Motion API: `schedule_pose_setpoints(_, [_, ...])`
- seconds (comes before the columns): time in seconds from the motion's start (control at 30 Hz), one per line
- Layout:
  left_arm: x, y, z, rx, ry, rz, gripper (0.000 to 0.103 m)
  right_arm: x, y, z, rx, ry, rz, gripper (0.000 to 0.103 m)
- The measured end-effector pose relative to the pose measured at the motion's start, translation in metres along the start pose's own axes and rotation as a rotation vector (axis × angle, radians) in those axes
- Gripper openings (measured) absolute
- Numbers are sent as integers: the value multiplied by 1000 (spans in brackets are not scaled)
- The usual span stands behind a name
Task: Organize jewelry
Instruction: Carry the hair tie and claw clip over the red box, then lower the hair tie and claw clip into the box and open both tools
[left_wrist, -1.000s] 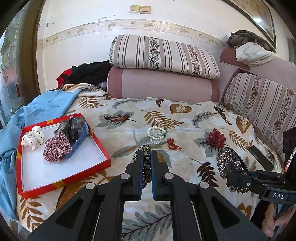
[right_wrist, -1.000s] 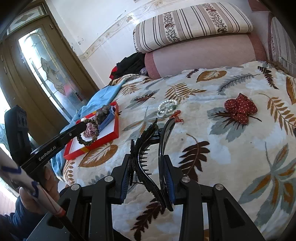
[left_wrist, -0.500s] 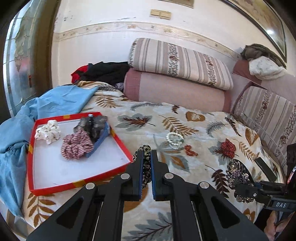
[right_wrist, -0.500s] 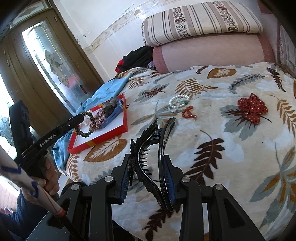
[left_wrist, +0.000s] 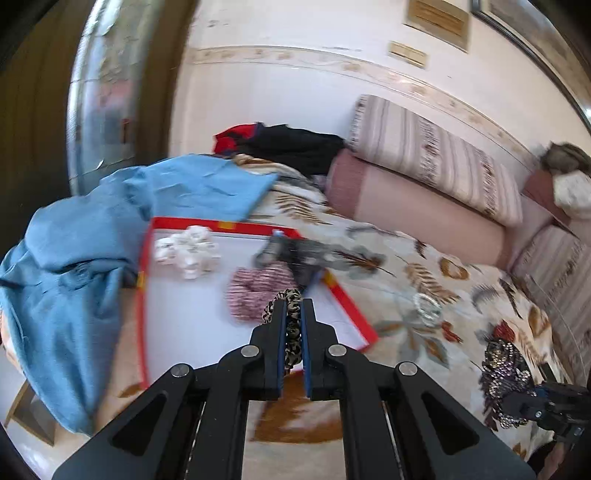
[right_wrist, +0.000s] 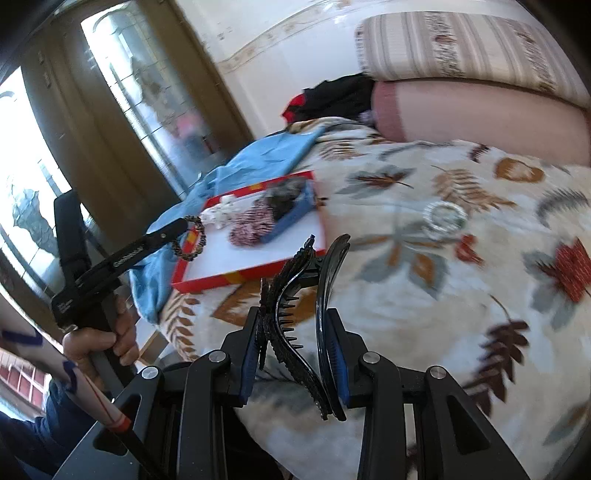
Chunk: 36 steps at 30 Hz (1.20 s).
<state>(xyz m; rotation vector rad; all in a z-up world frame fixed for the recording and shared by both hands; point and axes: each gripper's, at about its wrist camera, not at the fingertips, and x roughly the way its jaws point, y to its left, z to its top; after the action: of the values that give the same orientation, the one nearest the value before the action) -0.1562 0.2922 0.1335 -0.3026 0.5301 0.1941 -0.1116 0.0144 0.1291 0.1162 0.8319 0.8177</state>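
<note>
My left gripper (left_wrist: 293, 306) is shut on a leopard-print scrunchie (left_wrist: 291, 328) and holds it above the near right part of the red-rimmed tray (left_wrist: 142, 295); it also shows in the right wrist view (right_wrist: 190, 236). The tray (right_wrist: 214, 282) holds a white scrunchie (left_wrist: 186, 251), a red plaid scrunchie (left_wrist: 255, 291) and a dark scrunchie on a blue clip (left_wrist: 295, 254). My right gripper (right_wrist: 325, 258) is shut on a large black hair claw clip (right_wrist: 295, 314), above the bed's near edge. A pearl bracelet (right_wrist: 445, 218), red beads (right_wrist: 467, 249) and a red bow (right_wrist: 570, 267) lie on the blanket.
A blue cloth (left_wrist: 85, 266) lies bunched left of the tray. Striped and pink bolsters (left_wrist: 424, 192) line the back of the bed. A glass door (right_wrist: 155, 110) stands at the left. The leaf-print blanket (right_wrist: 443, 314) covers the bed.
My left gripper has carried the leopard scrunchie left, from over the blanket to over the tray. My right gripper with the claw clip has also swung left, toward the tray.
</note>
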Motion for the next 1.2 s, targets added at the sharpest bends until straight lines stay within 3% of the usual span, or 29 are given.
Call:
schedule_pose_setpoints(0.23, [17, 42, 5, -76, 18, 34, 7, 45, 39, 32, -55, 48, 60, 37])
schedule_pose_setpoints(0.47, [42, 54, 7, -81, 49, 62, 7, 100, 71, 64, -102, 82, 81, 37])
schedule_pose_setpoints(0.87, [77, 71, 11, -72, 95, 122, 7, 198, 70, 98, -67, 177, 57, 37])
schedule_pose_setpoints(1.2, [92, 80, 8, -62, 115, 148, 7, 240, 68, 110, -46, 206, 41, 37])
